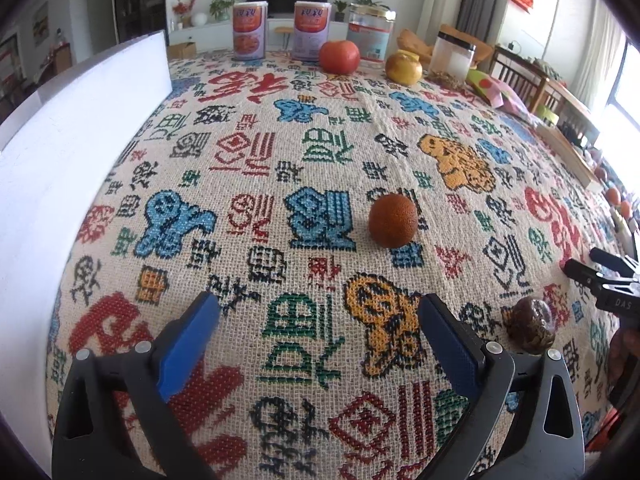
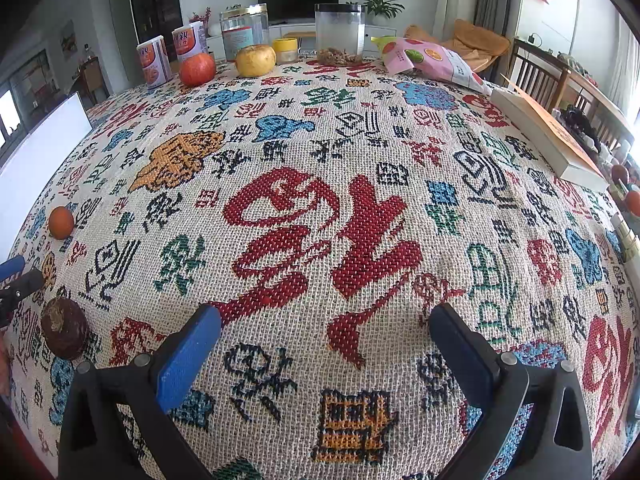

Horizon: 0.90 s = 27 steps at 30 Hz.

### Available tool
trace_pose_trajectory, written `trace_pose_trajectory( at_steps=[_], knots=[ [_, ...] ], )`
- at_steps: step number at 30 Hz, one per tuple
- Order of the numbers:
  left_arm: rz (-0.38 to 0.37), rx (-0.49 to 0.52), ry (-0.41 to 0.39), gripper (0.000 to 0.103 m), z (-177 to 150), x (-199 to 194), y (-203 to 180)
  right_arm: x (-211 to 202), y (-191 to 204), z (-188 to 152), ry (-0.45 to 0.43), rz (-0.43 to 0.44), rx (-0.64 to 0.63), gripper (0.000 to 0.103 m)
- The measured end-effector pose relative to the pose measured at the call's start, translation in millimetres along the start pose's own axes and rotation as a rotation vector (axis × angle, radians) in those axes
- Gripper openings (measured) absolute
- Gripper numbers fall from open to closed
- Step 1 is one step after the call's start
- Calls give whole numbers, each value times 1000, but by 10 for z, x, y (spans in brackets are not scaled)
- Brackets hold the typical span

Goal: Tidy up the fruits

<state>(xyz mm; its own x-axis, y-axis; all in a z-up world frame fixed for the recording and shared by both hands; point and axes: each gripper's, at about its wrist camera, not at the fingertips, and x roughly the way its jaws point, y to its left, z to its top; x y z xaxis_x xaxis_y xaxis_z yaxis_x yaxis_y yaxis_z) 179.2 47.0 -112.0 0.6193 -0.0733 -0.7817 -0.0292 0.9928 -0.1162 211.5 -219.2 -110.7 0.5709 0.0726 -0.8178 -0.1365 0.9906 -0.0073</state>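
A small orange fruit (image 1: 393, 221) lies on the patterned tablecloth ahead of my left gripper (image 1: 318, 318), which is open and empty. A dark brown wrinkled fruit (image 1: 531, 329) lies just right of its right finger. A red apple (image 1: 339, 56) and a yellow fruit (image 1: 403, 67) sit at the far edge. My right gripper (image 2: 325, 330) is open and empty over the cloth. In its view the dark fruit (image 2: 64, 328) is at the left, the orange fruit (image 2: 61, 222) beyond it, and the apple (image 2: 197, 69) and yellow fruit (image 2: 255, 60) far back.
A white board (image 1: 72, 140) stands along the left. Two cans (image 1: 249, 30), a glass jar (image 1: 370, 36) and a plastic jar (image 1: 454, 60) line the far edge. A snack bag (image 2: 428, 60) and a flat box (image 2: 548, 136) lie at the right.
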Motion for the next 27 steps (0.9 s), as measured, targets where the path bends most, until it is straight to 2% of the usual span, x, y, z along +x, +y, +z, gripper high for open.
trace_pose_trajectory(
  at_steps=[4, 6, 8, 9, 10, 13, 15, 18, 21, 24, 25, 27],
  knots=[
    [-26, 19, -6, 99, 141, 72, -140, 1, -1, 0, 0, 0, 0, 103],
    [-38, 52, -10, 95, 196, 134, -244, 0, 0, 0, 0, 0, 0, 103],
    [-31, 91, 6, 77, 240, 233, -341, 0, 0, 0, 0, 0, 0, 103],
    [-27, 97, 19, 73, 256, 288, -372, -1, 0, 0, 0, 0, 0, 103],
    [-12, 102, -1, 72, 267, 297, -394, -1, -1, 0, 0, 0, 0, 103],
    [-43, 95, -20, 27, 315, 297, -382, -2, -2, 0, 0, 0, 0, 103],
    [-47, 83, -34, 27, 361, 285, -321, -2, -1, 0, 0, 0, 0, 103],
    [0, 79, -43, 27, 509, 332, -172, -2, -1, 0, 0, 0, 1, 103],
    [18, 23, -53, 27, 695, 443, 58, -2, -1, 0, 0, 0, 1, 103],
    [35, 6, -26, 29, 739, 598, 199, -2, -2, 0, 0, 0, 1, 103],
    [27, 1, -30, 30, 737, 586, 213, -1, -3, 0, 0, 0, 1, 103],
    [54, 21, -26, 42, 710, 566, 183, 0, -2, 0, 0, 0, 1, 103]
  ],
)
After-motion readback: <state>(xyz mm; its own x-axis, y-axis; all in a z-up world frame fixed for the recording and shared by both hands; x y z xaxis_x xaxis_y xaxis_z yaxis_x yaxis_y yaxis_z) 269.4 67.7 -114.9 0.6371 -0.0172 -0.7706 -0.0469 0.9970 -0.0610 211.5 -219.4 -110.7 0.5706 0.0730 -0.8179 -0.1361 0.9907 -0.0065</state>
